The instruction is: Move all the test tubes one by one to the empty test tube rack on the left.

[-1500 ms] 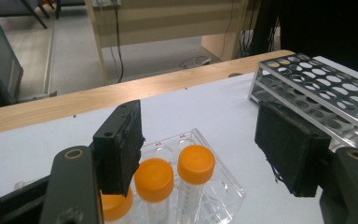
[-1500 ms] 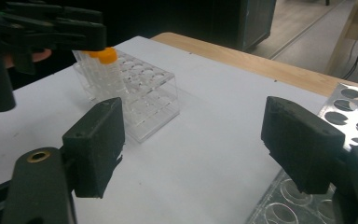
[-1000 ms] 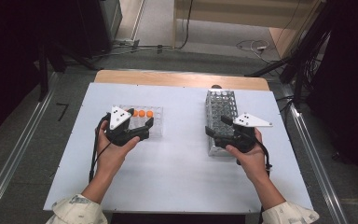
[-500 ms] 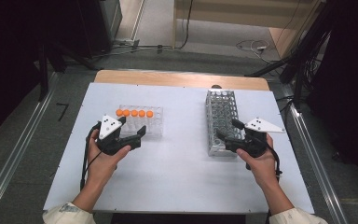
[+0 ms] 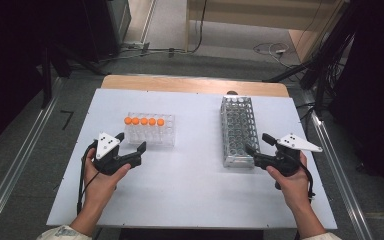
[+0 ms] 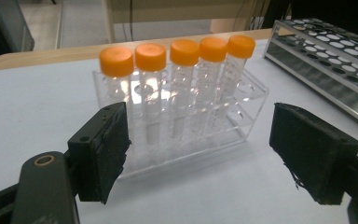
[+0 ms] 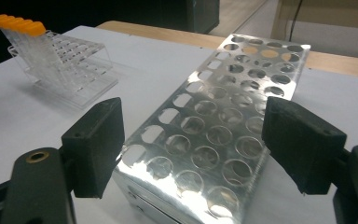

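Lying under everything, the white desk (image 5: 190, 195) carries two racks, well apart from each other. On its right half the perforated metal tube rack (image 5: 238, 131) is set lengthwise, its holes holding nothing that can be made out. On the left half the clear plastic tube rack (image 5: 150, 131) is placed, and a row of five orange-capped tubes (image 5: 143, 121) is seated upright along its far side.

The left gripper (image 5: 134, 150) is held in the person's left hand just in front of the clear rack, towards its left end, with the jaws spread wide and nothing pinched between them. In the left gripper view the clear plastic rack (image 6: 186, 126) is seen beyond and between the two jaws, not touched by either; the tubes (image 6: 182, 74) are framed by the gap, the leftmost one standing above the left jaw.

The right gripper (image 5: 260, 144) is held in the person's right hand at the near right corner of the metal rack, its jaws likewise spread and pinching nothing. In the right gripper view the near end of the metal rack (image 7: 214, 140) is seen between the jaws; whether the jaws touch it cannot be told.
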`<state>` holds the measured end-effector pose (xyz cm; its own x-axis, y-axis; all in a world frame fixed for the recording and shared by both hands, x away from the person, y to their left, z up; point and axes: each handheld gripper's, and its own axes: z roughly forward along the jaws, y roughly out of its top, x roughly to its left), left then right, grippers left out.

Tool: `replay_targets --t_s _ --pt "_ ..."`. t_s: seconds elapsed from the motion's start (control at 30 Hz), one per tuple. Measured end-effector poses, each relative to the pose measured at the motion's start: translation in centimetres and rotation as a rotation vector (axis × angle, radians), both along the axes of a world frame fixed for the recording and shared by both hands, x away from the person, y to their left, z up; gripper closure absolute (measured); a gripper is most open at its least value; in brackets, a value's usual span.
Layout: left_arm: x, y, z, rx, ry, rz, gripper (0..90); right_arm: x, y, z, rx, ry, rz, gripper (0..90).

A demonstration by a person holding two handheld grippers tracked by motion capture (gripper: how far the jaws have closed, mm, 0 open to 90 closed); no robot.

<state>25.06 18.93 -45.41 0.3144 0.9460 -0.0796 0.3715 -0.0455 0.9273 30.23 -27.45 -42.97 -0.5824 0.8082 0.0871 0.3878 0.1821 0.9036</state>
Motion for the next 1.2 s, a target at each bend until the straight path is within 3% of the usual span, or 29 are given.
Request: replay_targets --t_s 0.33,0.8,1.2 --pt "-1.0 2.1 -1.0 0.017 0.011 0.065 19.4 -0.8 -3.0 -0.9 -0.012 0.016 -0.072 20.0" --pt "-1.9 3.4 -2.2 0.028 0.034 0.067 18.3 -2.2 -5.7 -1.8 -0.066 0.017 -0.151 19.9" --pt "-2.7 5.0 -2.6 0.028 0.052 0.100 17.4 -3.2 -7.4 -2.2 -0.086 0.029 -0.200 19.7"
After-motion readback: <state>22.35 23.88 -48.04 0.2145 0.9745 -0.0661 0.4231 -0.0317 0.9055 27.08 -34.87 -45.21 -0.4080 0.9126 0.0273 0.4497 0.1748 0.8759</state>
